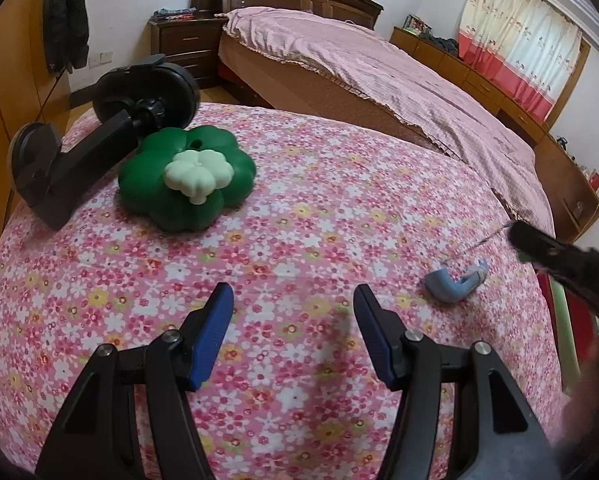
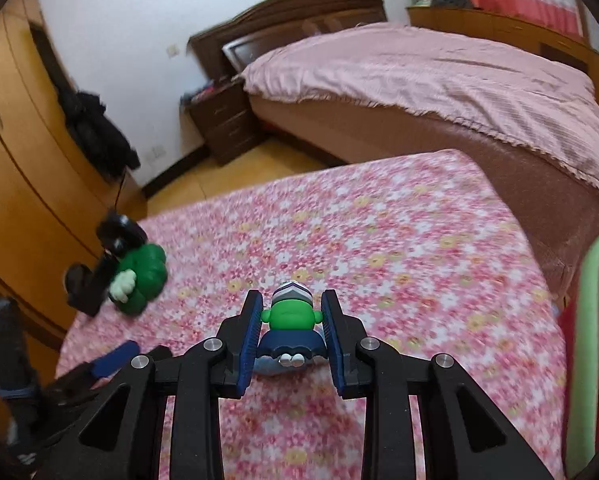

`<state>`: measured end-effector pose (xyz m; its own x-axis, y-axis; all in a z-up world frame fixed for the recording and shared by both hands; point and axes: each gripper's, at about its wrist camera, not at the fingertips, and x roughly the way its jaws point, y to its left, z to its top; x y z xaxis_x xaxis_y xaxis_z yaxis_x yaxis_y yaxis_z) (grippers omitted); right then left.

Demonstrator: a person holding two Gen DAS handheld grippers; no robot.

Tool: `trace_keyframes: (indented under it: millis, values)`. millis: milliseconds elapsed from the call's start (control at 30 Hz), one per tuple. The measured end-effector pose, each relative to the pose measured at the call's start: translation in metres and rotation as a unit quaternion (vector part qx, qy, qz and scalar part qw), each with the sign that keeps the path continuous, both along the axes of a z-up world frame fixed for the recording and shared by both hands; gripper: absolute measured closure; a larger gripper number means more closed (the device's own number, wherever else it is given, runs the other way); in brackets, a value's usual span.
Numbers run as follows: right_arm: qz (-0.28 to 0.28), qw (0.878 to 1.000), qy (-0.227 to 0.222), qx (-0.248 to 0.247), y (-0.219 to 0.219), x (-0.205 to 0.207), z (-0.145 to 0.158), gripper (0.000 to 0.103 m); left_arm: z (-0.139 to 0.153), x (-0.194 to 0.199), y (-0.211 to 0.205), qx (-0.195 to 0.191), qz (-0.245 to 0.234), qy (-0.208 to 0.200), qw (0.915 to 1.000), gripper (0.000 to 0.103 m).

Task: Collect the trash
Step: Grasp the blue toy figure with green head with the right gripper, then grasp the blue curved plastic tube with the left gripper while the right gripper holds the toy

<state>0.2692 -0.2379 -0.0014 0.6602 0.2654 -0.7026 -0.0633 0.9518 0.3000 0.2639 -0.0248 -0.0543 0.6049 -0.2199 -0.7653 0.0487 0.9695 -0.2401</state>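
A small toy figure (image 2: 292, 317) with a green head, a striped cap and a dark blue body sits between the blue pads of my right gripper (image 2: 292, 298), which is shut on it; its ears touch both pads. That gripper (image 1: 527, 245) shows blurred at the right edge of the left wrist view, with a bit of green at its tip. A light blue curved scrap (image 1: 455, 285) lies on the floral cloth just left of it. My left gripper (image 1: 293, 290) hovers open over bare cloth, nothing between its fingers.
A green clover-shaped container (image 1: 187, 184) with a pale clover top sits at the table's (image 1: 339, 184) far left, beside a black suction mount (image 1: 99, 136). A bed (image 1: 379, 64) lies beyond the table; a wardrobe stands to the left. Something red and green (image 2: 591, 340) stands at the right edge.
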Motion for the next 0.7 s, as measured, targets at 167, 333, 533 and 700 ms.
trace_keyframes:
  millis: [167, 333, 533, 700]
  values:
    - [-0.024, 0.999, -0.023, 0.013, -0.016, -0.033, 0.02, 0.073, 0.001, -0.003, -0.013, 0.006, -0.025, -0.008, 0.9996, 0.041]
    - [-0.055, 0.998, -0.034, 0.024, -0.039, -0.063, 0.031, 0.073, 0.005, -0.006, -0.034, 0.018, -0.063, -0.022, 0.9977, 0.041]
    - [-0.087, 0.995, -0.034, 0.038, -0.067, -0.099, 0.035, 0.073, 0.01, -0.007, -0.066, 0.015, -0.124, -0.012, 0.9922, 0.041]
    - [-0.105, 0.992, -0.023, 0.059, -0.091, -0.122, 0.03, 0.073, 0.018, -0.001, -0.096, 0.046, -0.164, -0.019, 0.9852, 0.041]
